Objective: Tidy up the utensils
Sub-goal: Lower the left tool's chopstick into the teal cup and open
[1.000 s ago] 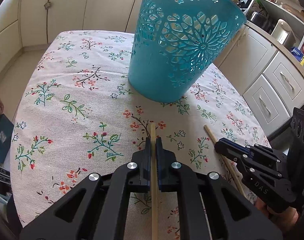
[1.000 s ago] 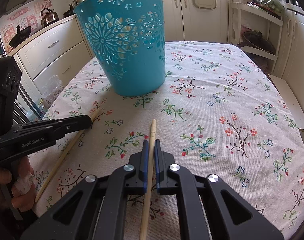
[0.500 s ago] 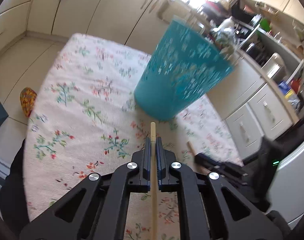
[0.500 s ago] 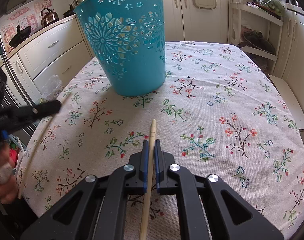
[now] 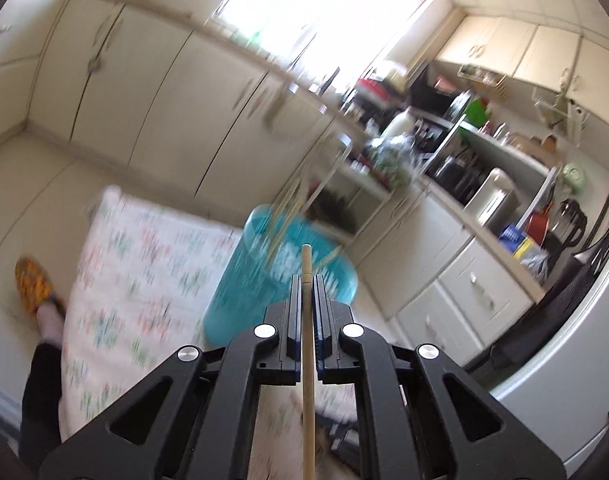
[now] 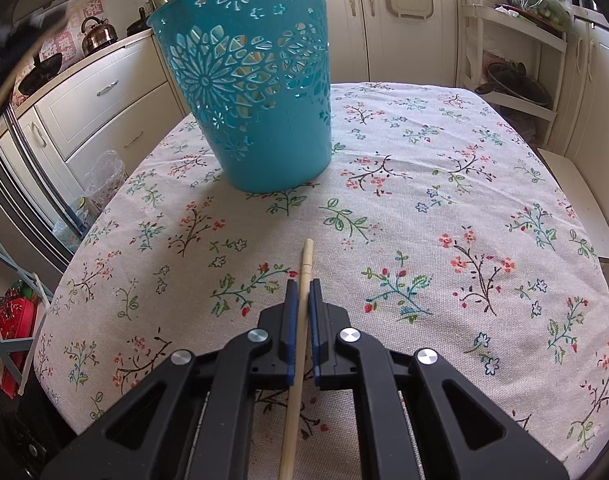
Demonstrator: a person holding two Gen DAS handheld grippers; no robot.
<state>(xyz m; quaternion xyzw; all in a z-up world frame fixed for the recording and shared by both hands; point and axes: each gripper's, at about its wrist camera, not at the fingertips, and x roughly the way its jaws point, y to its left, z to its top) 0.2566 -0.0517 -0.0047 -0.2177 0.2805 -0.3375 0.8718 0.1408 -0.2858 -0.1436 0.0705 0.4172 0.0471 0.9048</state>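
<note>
Two grippers, each clamped on a thin wooden chopstick. Left gripper [image 5: 304, 280]: jaws nearly closed, pads pressing both sides of the left chopstick [image 5: 307, 344], stick running straight along the gap, tip poking out just past the fingertips, tail end passing out of the lower edge of the picture. Beyond that tip, much blurred, the teal basket [image 5: 264, 280] seen from above, open mouth in view, pale sticks leaning out of it; too smeared to tell what kind. Basket standing on the floral tablecloth [image 5: 136, 280], cream cabinets [image 5: 152, 96] behind, crowded counter off to the right of the left wrist view. At the far left of that view, a foot in an orange patterned slipper [image 5: 34, 286] on the floor beside the table. Right gripper [image 6: 300, 292]: jaws likewise drawn close, pads gripping the right chopstick [image 6: 298, 344], stick slightly slanted between them, tip reaching a little beyond the fingertips, above the tablecloth [image 6: 464, 200]. Whether that tip touches the cloth, impossible to tell. Teal basket [image 6: 256, 92] upright on the cloth, well ahead of the right chopstick, cut-out flower pattern in its wall, clear of both fingertips. Kettle [image 6: 98, 34] on the counter at the upper left of the right wrist view.
</note>
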